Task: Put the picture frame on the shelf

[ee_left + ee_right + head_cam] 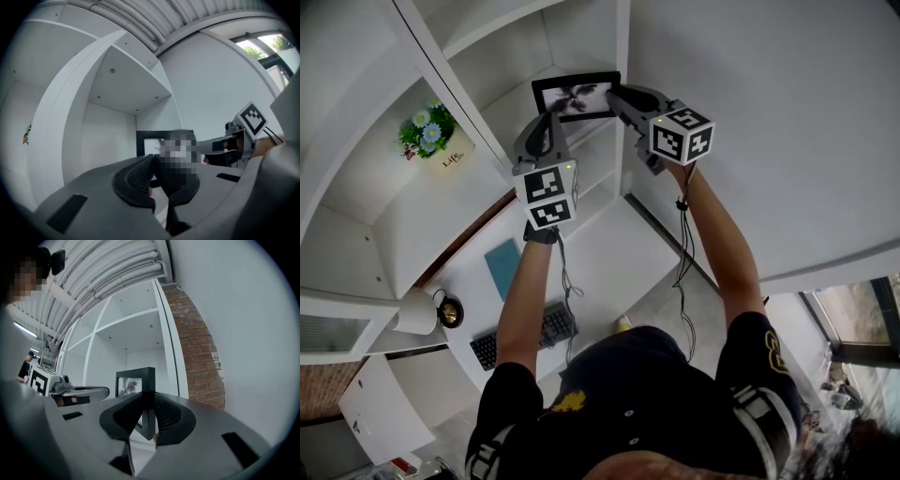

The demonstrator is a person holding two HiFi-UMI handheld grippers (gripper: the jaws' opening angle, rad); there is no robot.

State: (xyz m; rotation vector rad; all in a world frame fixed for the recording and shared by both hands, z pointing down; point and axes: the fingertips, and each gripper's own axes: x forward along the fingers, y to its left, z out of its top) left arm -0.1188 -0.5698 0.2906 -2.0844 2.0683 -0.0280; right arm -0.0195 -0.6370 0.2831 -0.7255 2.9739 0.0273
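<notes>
Picture frame [577, 97] is up at the mouth of the far-right compartment of the white shelf unit [441, 70], upright and not tilted. In the head view its long axis looks to run side to side across that compartment (foreshortened, so not certain). Its black-bordered picture face turns out of the shelf unit toward the person. Can't tell whether its bottom edge rests on the shelf board. Right gripper [614, 94]: its fingers are clamped on the frame's right-hand vertical edge, and the right gripper view shows that black edge standing straight up between the two pads [166, 411]. Left gripper [551, 120] is at the frame's lower left corner, in front of the same compartment. Its fingers are drawn together with no gap showing, and the frame face sits behind them in the left gripper view. A mosaic patch covers the tip there, so contact with the frame is unclear. A flower pot [431, 131] sits in a compartment further left in the shelf unit. The brick wall [199, 352] runs just beside the unit's right upright. Below the shelf unit the white bench [609, 253] carries a keyboard [525, 336] and a teal book [502, 267].
</notes>
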